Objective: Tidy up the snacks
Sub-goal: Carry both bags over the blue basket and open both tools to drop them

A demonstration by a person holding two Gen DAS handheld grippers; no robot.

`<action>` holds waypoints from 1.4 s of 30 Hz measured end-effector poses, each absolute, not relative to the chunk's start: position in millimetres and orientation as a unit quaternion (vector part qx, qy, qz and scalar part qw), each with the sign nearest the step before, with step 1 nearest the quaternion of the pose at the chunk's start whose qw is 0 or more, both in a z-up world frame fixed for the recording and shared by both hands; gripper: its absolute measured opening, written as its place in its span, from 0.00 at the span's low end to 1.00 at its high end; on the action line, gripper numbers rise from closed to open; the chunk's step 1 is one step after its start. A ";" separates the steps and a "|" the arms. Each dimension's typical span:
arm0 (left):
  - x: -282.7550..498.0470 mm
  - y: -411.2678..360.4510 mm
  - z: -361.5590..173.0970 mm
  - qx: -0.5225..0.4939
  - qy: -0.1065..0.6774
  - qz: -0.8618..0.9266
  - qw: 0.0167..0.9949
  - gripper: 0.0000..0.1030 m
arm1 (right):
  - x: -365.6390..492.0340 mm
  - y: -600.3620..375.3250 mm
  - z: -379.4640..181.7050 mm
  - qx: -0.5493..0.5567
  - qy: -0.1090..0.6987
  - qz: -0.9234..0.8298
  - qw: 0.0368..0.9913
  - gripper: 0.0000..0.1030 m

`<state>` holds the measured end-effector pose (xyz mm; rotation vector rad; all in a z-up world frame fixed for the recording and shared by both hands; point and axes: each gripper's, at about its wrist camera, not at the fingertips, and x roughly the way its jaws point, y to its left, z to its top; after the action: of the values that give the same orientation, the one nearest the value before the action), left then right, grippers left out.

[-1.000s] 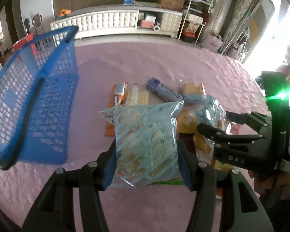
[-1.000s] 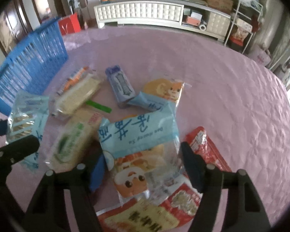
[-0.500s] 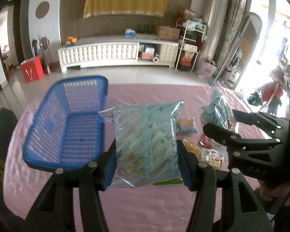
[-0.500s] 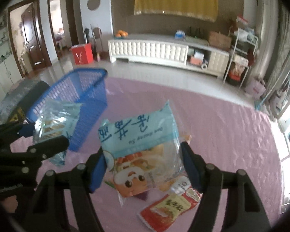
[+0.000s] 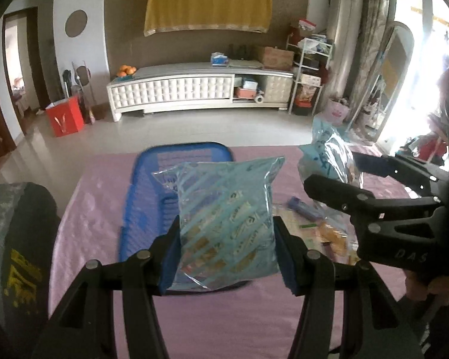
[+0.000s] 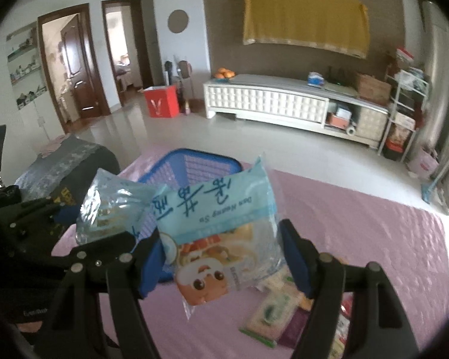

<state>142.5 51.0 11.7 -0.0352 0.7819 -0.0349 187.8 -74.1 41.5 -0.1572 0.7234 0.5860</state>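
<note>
Now, what we see, each placed against the blue mesh plastic basket:
Basket: we see the blue mesh plastic basket (image 5: 140, 206) lying on the pink quilted tablecloth (image 5: 92, 209), its far rim towards the room.
Left gripper: our left gripper (image 5: 227, 257) has its blue-padded fingers (image 5: 170, 257) clamped on a clear packet with pale blue stripes (image 5: 227, 218), held upright directly in front of the basket, above its near rim.
Right gripper: our right gripper (image 6: 224, 260) pinches a light blue snack bag with a cartoon face (image 6: 221, 236) between its fingers, raised off the cloth just right of the basket.
Two packets: in the right wrist view we see the striped packet (image 6: 113, 206) beside the cartoon bag, both in front of the basket; we cannot tell whether they touch.
Loose snacks: we see a small heap of wrapped snacks (image 6: 275, 308) on the cloth, right of the basket.
Backdrop: a white cabinet (image 5: 170, 89) stands well beyond the basket, against the wall.
</note>
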 end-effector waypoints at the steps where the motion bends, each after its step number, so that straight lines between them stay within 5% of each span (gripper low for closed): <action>1: 146.2 57.3 14.0 -0.014 0.382 -0.014 0.924 0.52 | 190.0 -66.5 41.4 -0.078 0.349 0.285 0.889 0.73; 29: 297.7 139.1 -40.4 -0.040 0.516 0.003 0.856 0.55 | 308.9 17.0 -8.0 -0.095 0.481 0.304 0.817 0.74; 35: 299.3 142.7 -44.1 -0.056 0.528 -0.003 0.848 0.69 | 318.4 9.7 -22.3 -0.074 0.517 0.297 0.800 0.81; 42: 287.3 147.2 -44.8 -0.059 0.533 0.005 0.844 0.70 | 314.3 10.5 -15.5 -0.099 0.503 0.287 0.809 0.91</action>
<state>287.3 147.2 -44.8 -0.1242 1.1257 0.0099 314.3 10.5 -15.5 -0.2118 1.0751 0.6133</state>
